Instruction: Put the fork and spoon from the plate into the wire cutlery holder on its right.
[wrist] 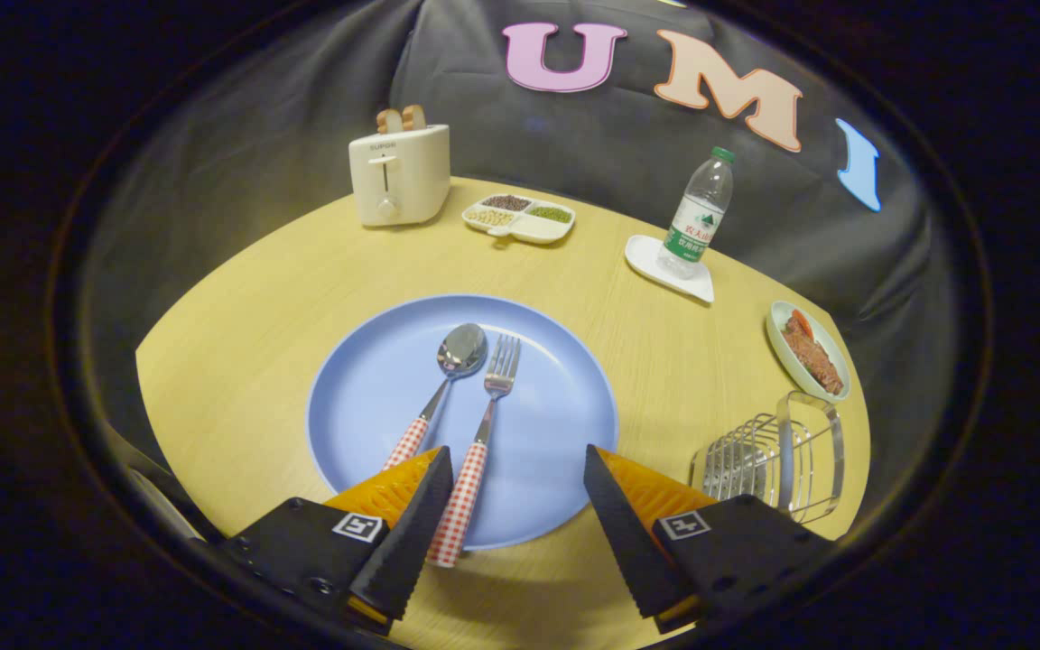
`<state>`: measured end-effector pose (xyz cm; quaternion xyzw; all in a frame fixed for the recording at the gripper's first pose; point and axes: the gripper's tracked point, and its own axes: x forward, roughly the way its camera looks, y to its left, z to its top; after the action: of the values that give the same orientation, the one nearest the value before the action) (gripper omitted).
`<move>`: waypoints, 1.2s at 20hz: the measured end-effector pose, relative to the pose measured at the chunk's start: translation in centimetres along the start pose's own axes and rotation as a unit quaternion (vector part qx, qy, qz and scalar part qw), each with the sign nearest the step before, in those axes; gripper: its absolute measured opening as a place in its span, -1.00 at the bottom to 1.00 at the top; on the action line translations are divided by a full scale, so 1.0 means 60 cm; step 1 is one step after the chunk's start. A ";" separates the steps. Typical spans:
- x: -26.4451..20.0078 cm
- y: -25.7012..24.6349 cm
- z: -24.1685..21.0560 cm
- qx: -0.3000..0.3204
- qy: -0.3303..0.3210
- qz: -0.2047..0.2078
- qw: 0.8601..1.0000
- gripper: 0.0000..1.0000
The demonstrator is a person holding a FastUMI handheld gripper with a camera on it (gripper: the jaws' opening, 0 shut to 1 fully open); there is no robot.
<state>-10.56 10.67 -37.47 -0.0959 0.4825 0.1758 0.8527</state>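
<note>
Partly, the spoon (448, 388) handle hides behind the spread-apart claw (517, 469), beside the fork (480, 442) on the plate (556, 424).

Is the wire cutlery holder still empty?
Looks empty: no handles rise from the chrome wire cutlery holder; the checked-handled fork and spoon lie on the blue plate. Gripper open.

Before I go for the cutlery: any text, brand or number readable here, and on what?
None reads surely.
toaster: small brand mark on its front, too small.
water bottle: label print blurred.
gripper: a square coded marker on each finger block, no words; fingers open over the plate, fork handle between them.
</note>
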 end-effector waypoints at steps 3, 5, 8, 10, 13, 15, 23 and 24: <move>0.004 0.016 -0.019 -0.004 0.022 0.022 1.000 0.45; 0.005 0.016 -0.021 -0.010 0.029 0.022 0.999 0.19; 0.005 0.018 -0.032 -0.019 0.039 0.024 0.999 -0.15; 0.003 0.007 -0.031 -0.022 0.034 0.007 0.999 -0.31; -0.002 -0.005 -0.030 -0.005 0.043 -0.002 0.999 -0.55; 0.009 -0.015 -0.027 0.003 0.043 -0.016 0.999 -0.71; -0.024 -0.043 -0.002 0.012 0.052 -0.005 0.999 -0.71; -0.031 -0.049 0.004 0.010 0.051 -0.001 0.999 -0.71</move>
<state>-10.10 7.67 -35.76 -0.0967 0.5271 0.1647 0.8280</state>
